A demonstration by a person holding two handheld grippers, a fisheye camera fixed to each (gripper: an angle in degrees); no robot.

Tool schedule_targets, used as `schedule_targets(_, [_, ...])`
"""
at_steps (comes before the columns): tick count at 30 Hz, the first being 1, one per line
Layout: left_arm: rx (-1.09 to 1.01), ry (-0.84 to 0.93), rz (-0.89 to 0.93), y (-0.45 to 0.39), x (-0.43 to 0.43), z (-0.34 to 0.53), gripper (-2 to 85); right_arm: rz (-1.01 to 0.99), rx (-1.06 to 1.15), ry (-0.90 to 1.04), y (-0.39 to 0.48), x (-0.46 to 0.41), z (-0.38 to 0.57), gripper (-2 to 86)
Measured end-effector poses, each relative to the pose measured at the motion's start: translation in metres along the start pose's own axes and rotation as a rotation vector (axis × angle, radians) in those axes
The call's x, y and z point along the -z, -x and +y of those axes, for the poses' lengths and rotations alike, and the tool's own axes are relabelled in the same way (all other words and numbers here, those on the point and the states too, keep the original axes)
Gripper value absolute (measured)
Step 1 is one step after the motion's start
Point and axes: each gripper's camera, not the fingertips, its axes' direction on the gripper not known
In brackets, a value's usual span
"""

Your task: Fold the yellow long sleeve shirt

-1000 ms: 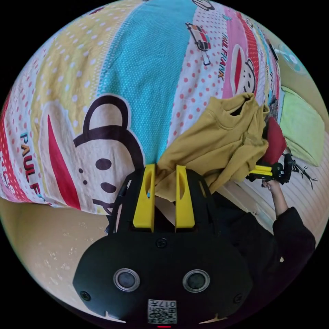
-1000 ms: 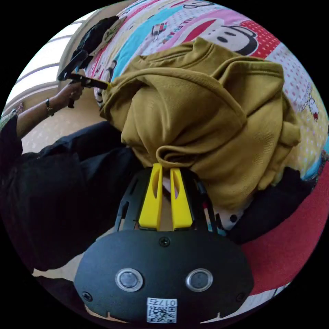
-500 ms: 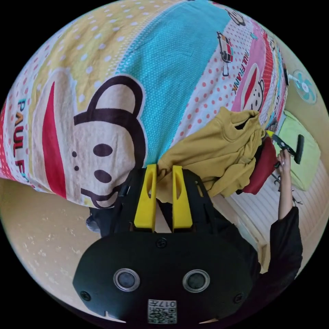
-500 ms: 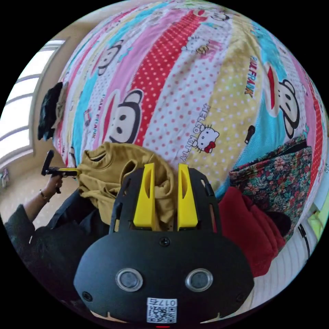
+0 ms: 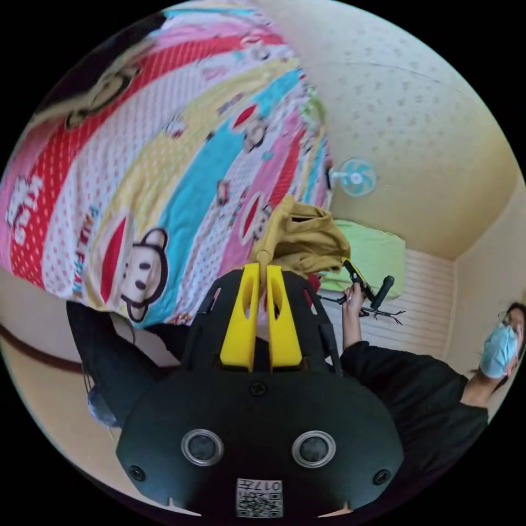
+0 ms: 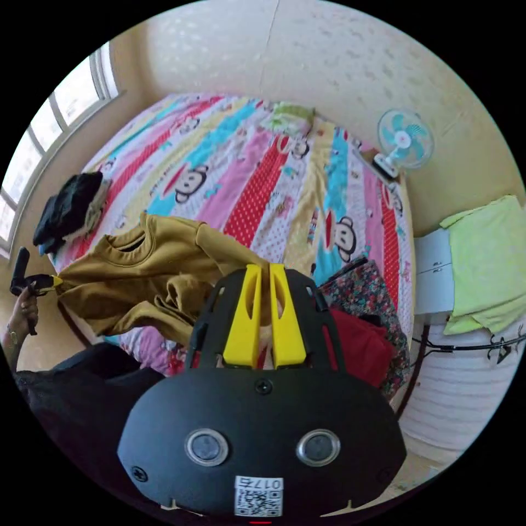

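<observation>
Shirt (image 6: pixel 148 274) hangs stretched between both grippers over the cartoon bedspread (image 6: pixel 263 181), centre-left of the right gripper view. Left gripper (image 5: pixel 262 267) has its jaws clenched on one mustard-yellow corner; right gripper (image 6: pixel 263 268) is pinching another bit near the sleeve. Collar faces up, fabric is bunched and wrinkly, one sleeve drooping.

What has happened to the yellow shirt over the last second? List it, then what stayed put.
The yellow shirt went from a bunched heap on the bed to being lifted and stretched out between the left gripper and right gripper. The right gripper let go midway, then took hold again. The left gripper kept its grip; the red cloth stayed.
</observation>
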Motion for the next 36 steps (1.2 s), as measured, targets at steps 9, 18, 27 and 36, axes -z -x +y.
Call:
schedule_targets(9, [-0.494,-0.329,0.115,-0.132,0.173,0.004,0.2,-0.216,-0.232,-0.509,0.003,0.182,0.002,3.4])
schedule_targets(18, [-0.905,-0.502,0.048,-0.200,0.281,0.105,0.1,-0.169,-0.286,-0.890,0.042,0.312,0.078,3.3])
schedule_targets(27, [-0.983,-0.524,0.164,-0.227,0.322,0.108,0.4,-0.071,-0.281,-0.896,0.042,0.341,0.071,3.4])
schedule_targets(36, [-0.537,-0.264,-0.295,-0.167,0.221,-0.150,5.9,-0.362,-0.249,-0.129,-0.051,0.040,-0.105,5.1])
